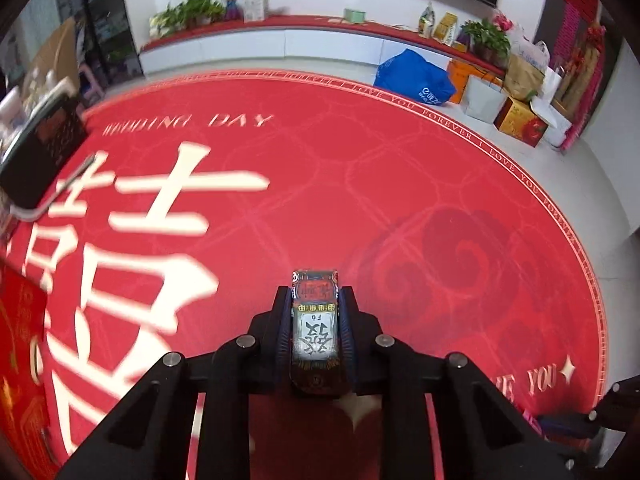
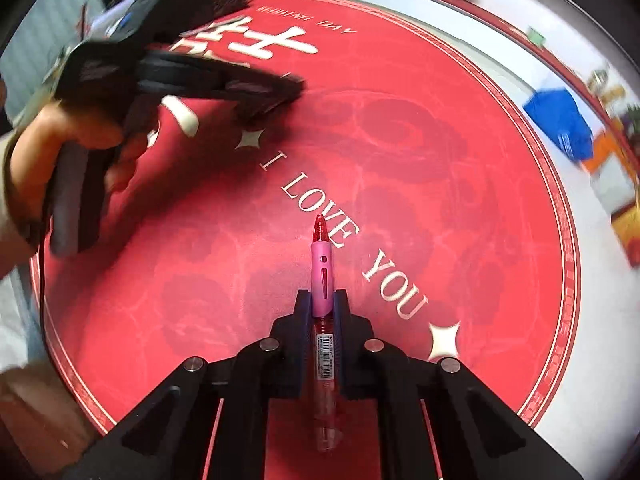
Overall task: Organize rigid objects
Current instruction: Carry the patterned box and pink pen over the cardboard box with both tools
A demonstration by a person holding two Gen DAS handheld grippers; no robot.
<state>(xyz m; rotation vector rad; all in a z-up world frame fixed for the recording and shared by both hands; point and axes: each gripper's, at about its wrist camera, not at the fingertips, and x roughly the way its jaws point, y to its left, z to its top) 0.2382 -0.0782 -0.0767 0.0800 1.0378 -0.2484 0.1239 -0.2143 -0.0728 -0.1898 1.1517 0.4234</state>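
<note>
a: what's in the left tongs (image 1: 315, 300)?

b: a small flat printed box with a black chinese character on a white panel and a dark patterned rim (image 1: 315, 320). the tongs are pinching it by its two long sides, and it sticks forward past the fingertips, held above the round red cloth-covered table with white lettering (image 1: 360, 184).

a: and the right tongs (image 2: 323, 300)?

b: pinching a slim translucent red pen with a pink rubber grip sleeve (image 2: 322, 276). the pen runs straight along the fingers, its red tip pointing forward over the words "i love you", its barcode-labelled barrel running back between the pads.

a: is either one touching the table?

b: i cannot tell from here; both look lifted a little above the red surface.

a: anything else around?

b: from the right side you see the person's left hand (image 2: 80, 136) wrapped around the handle of the other tool, blurred, up at the far left. in the left view, at the table's left rim, there is a black box with a pale metal edge (image 1: 44, 148) and a red printed packet (image 1: 20, 320) lower down. past the table a blue bag (image 1: 414, 76) lies on the floor below a red ledge with potted green plants (image 1: 188, 12).
</note>
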